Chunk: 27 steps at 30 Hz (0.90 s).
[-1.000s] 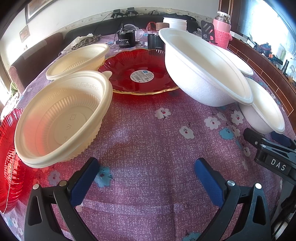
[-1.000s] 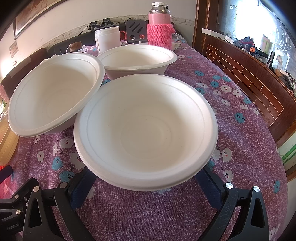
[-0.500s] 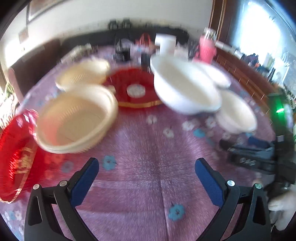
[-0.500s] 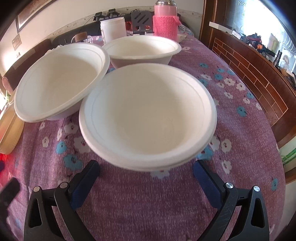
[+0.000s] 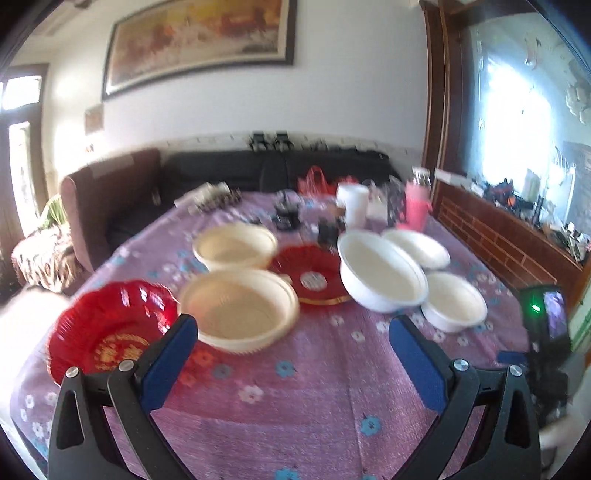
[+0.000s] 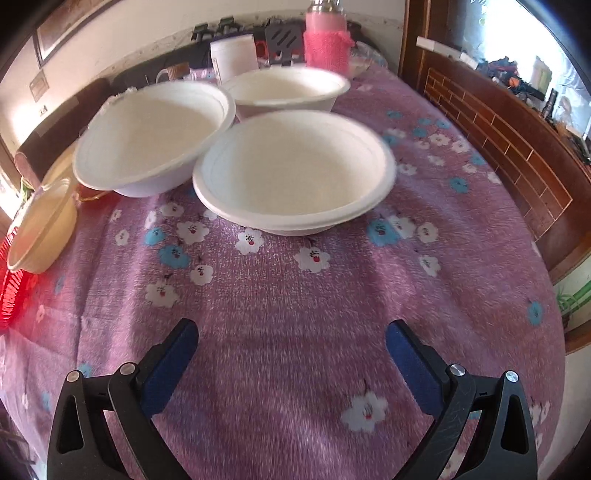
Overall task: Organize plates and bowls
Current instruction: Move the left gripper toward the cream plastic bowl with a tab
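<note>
Three white bowls stand on the purple flowered tablecloth [image 6: 295, 314]: a near one [image 6: 295, 173], a tilted one [image 6: 155, 136] to its left and a far one [image 6: 284, 92]. The left wrist view is blurred and shows the same white bowls [image 5: 380, 277], two cream bowls [image 5: 240, 306] [image 5: 234, 245], a red plate [image 5: 110, 328] at the left and another red plate [image 5: 310, 280] in the middle. My left gripper [image 5: 291, 354] is open and empty, above the table's near edge. My right gripper [image 6: 291, 365] is open and empty, short of the near white bowl.
A pink-sleeved bottle [image 6: 327, 35], a white tub [image 6: 234, 55] and small dark items crowd the table's far end. A brown sideboard [image 6: 517, 147] runs along the right. A sofa [image 5: 110, 199] stands behind the table. A device with a green light [image 5: 543, 317] is at the right.
Both grippers have pulled back and up from the dishes. The left view now takes in the whole table and wall. The near white bowl stands farther from the right gripper's fingers.
</note>
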{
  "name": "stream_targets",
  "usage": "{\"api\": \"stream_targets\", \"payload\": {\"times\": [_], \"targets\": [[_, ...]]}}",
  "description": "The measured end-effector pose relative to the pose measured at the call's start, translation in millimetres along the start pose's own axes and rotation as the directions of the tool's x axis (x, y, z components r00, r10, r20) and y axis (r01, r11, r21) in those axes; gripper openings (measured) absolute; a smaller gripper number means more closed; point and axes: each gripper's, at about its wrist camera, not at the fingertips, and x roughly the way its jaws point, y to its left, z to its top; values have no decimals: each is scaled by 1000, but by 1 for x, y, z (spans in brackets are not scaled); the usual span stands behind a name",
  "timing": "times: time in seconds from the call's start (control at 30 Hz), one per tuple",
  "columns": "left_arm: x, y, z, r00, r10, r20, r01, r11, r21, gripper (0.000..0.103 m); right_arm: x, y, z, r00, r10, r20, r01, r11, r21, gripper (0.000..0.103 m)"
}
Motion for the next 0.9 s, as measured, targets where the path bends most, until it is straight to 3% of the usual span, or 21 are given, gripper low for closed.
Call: {"api": "stream_targets", "payload": {"times": [0.07, 0.2, 0.27, 0.43, 0.57, 0.7, 0.9], "targets": [[-6, 2, 1, 999, 23, 33, -23, 1000, 1, 103, -23, 1, -6, 994, -21, 104, 20, 1000, 5, 102], [-5, 5, -1, 1000, 3, 9, -2, 1000, -13, 103, -62, 9, -17, 947, -3, 322, -8, 999, 33, 102], [-1, 7, -4, 999, -28, -24, 27, 999, -31, 103, -64, 11, -15, 951, 0, 310, -14, 999, 43, 102], [16, 6, -13, 993, -26, -112, 24, 999, -21, 103, -66, 17, -12, 951, 1, 308, -17, 999, 52, 102], [32, 17, -22, 980, -49, -193, 36, 997, -68, 103, -58, 15, -13, 954, 12, 299, -30, 998, 55, 102], [45, 38, -28, 971, -43, -236, 13, 992, -126, 103, -58, 16, -14, 955, 41, 295, -56, 998, 43, 102], [45, 50, -26, 968, -74, -239, 40, 988, -146, 103, -55, 27, -11, 952, 116, 284, -123, 992, 7, 102]]}}
